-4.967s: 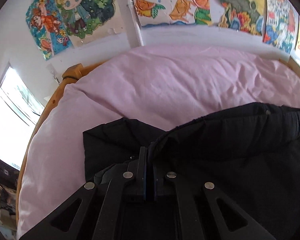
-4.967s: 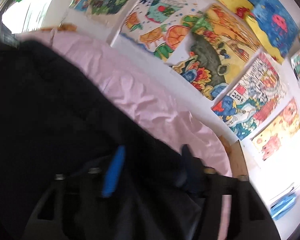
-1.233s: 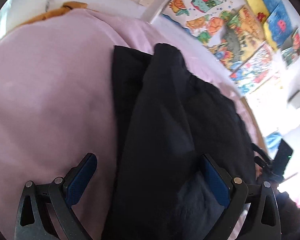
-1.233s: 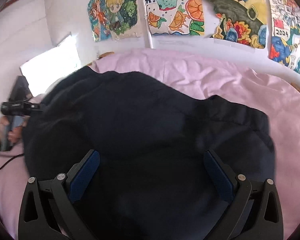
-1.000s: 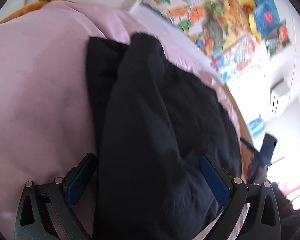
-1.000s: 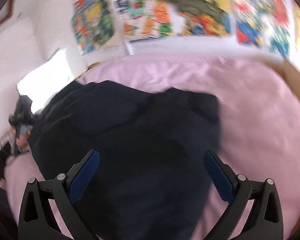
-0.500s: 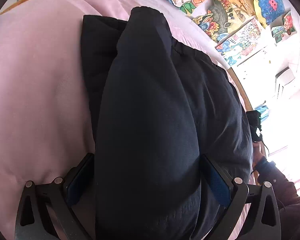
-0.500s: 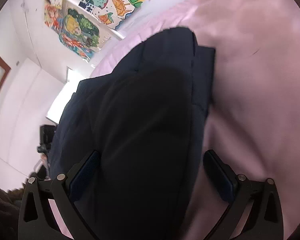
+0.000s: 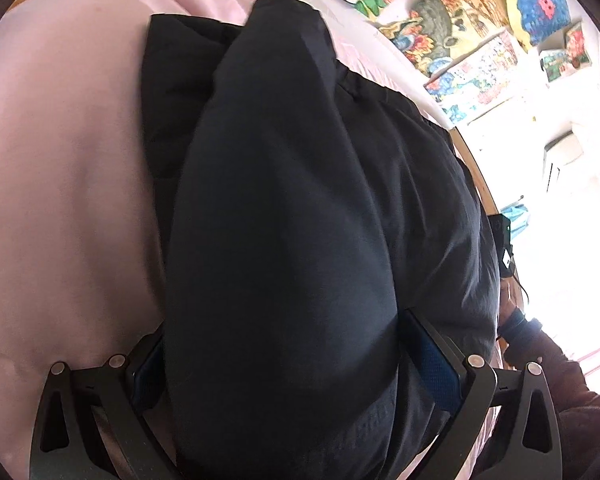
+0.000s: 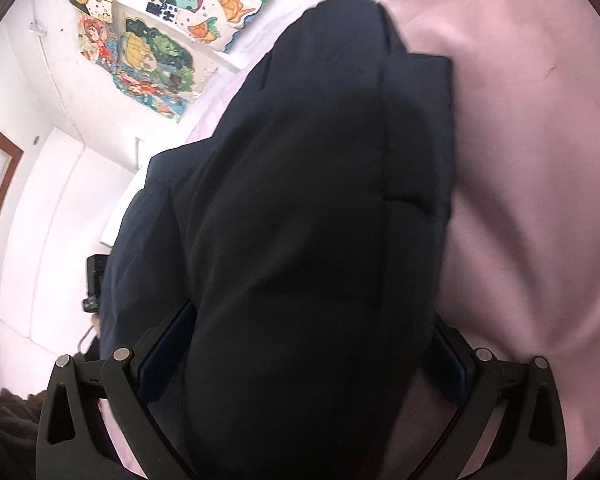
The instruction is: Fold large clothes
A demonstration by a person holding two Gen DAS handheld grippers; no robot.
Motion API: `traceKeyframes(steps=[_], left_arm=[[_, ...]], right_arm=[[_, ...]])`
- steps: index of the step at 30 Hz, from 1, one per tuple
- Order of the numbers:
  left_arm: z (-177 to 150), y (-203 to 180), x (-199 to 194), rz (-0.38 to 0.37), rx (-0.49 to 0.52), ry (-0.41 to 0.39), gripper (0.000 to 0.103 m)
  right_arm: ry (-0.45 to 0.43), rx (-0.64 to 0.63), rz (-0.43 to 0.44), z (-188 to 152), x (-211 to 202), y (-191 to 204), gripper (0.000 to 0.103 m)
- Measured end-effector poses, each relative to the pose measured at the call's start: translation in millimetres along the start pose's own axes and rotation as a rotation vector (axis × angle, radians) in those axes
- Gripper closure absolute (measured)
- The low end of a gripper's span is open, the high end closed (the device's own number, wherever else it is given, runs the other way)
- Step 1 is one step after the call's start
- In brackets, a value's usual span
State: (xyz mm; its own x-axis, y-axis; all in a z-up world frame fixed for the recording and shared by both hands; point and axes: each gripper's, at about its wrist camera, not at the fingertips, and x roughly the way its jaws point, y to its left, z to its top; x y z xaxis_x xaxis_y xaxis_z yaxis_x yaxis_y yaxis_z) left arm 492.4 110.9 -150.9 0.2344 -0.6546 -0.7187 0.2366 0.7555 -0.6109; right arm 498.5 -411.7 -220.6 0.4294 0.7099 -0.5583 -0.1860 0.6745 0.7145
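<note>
A large black padded jacket (image 9: 292,200) lies folded into a thick bundle on the pink bedsheet (image 9: 60,160). My left gripper (image 9: 288,364) is open, its blue-padded fingers (image 9: 436,364) on either side of the bundle's near end. In the right wrist view the same jacket (image 10: 308,220) fills the middle. My right gripper (image 10: 304,344) is open too, straddling the bundle's opposite end, with the fabric bulging between its fingers (image 10: 164,344). Neither jaw pinches the fabric.
Colourful posters (image 9: 452,12) hang on the white wall behind the bed. A wooden bed frame edge (image 9: 476,176) runs along the right. The pink sheet (image 10: 540,160) spreads beside the jacket. A person's sleeve (image 9: 540,360) shows at the lower right.
Five seconds ago my left gripper was shut on the jacket; now both are open. Over the last second both grippers moved in until the folded bundle sits between their fingers.
</note>
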Motion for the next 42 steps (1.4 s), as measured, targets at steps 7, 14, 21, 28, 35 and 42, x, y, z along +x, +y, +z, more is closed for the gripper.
traceKeyframes(steps=[7,14,21,28,35,42], left_arm=[[-1,-21,-5,0.093,0.026,-0.041,0.036],[0,-75,-16,0.322,0.050,-0.064,0.075],[-1,-135,-39,0.486,0.085,-0.035,0.083],[-43,-177,-105,0.428,0.061,-0.072,0.084],[-109,-210,-160,0.401,0.098,-0.114,0.084],[-151,-178,-125,0.423,0.059,-0.140,0.082]], right_arm=[[-0.016,-0.041,-0.007,-8,1,18,0.014],[-0.074,-0.067,-0.066,-21,-14,46,0.060],[-0.087,-0.085,-0.158,-26,-41,108,0.075],[-0.070,-0.186,-0.223,-56,-103,202,0.076],[-0.121,-0.218,-0.253,-106,-169,262,0.076],[-0.130,-0.174,-0.285,-176,-152,228,0.074]])
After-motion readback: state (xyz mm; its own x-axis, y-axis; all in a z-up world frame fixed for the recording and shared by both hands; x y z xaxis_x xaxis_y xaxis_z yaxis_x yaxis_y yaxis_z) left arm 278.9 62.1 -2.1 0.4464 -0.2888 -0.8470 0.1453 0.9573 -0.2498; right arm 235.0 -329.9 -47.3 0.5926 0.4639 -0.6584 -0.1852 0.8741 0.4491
